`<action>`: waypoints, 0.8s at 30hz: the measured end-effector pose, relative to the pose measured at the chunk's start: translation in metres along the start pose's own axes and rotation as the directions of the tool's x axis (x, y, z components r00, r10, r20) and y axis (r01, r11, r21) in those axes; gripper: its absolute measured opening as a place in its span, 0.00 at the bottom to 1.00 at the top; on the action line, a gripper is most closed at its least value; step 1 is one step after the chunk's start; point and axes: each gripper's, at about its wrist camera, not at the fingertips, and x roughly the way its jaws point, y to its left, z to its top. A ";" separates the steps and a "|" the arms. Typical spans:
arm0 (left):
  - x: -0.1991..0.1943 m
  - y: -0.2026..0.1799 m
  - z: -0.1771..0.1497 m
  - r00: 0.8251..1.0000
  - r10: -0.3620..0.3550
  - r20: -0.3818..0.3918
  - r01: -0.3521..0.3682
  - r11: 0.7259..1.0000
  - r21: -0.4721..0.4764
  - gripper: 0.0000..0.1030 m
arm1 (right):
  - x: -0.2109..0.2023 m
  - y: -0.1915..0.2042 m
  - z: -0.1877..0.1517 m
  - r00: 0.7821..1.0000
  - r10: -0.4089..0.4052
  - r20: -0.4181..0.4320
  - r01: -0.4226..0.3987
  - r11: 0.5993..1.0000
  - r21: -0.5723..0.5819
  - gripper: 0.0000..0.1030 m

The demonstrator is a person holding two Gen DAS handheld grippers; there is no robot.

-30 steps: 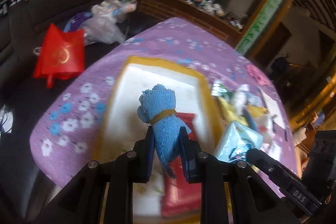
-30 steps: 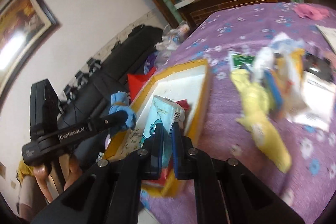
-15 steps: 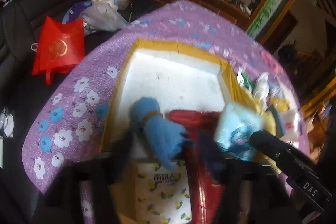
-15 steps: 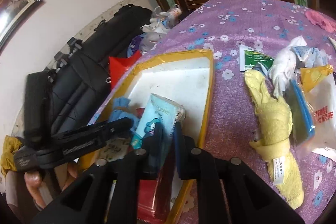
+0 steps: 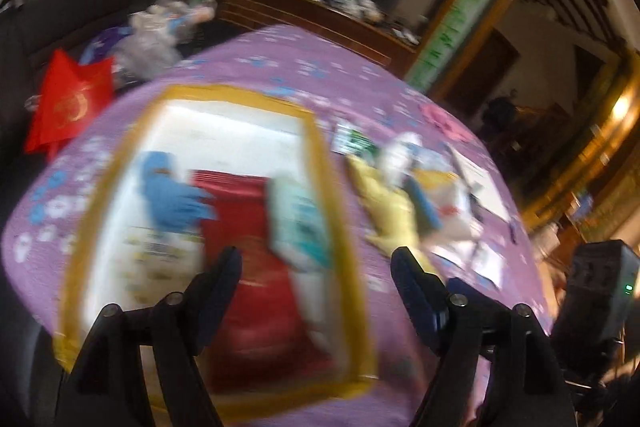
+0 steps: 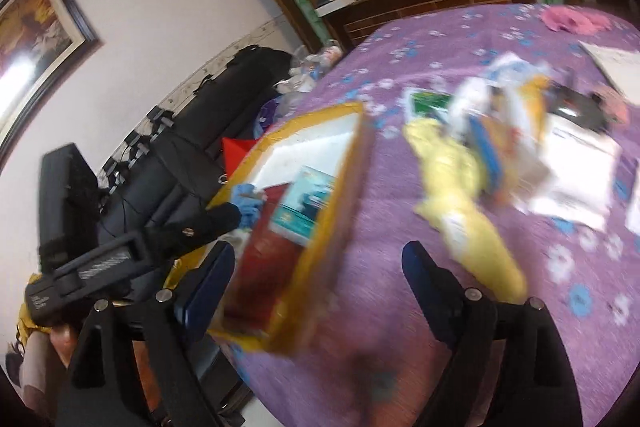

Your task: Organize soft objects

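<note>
Looking roughly halfway: rolled blue towel [image 5: 168, 187] and teal tissue pack [image 5: 298, 223] sit in my yellow-rimmed box [image 5: 320, 147]; both grippers [image 5: 316, 267] [image 6: 318, 263] gape empty; yellow cloth [image 6: 460, 187] waits on the table's right side.

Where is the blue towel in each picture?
Left wrist view: the blue towel lies in the yellow box, left of centre, beside the red pack.
Right wrist view: the towel peeks out at the box's left edge, just past the left gripper's dark tip.
Shared landmark: the yellow cloth on the purple tablecloth, right of the box.
</note>
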 end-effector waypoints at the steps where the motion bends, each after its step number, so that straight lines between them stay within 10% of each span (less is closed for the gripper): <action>1: 0.003 -0.010 -0.002 1.000 -0.013 -0.005 0.013 1.000 0.019 0.82 | -0.006 -0.007 -0.002 1.000 -0.012 0.005 0.012 1.000 0.002 0.83; 10: 0.034 -0.074 -0.017 0.994 -0.046 -0.094 0.058 0.990 0.125 0.84 | -0.057 -0.086 0.000 0.970 -0.236 0.060 0.228 0.968 0.108 0.83; 24: 0.048 -0.083 -0.021 0.989 -0.029 -0.148 0.051 0.988 0.145 0.84 | -0.072 -0.217 0.029 0.863 -0.499 -0.072 0.484 0.780 0.396 0.82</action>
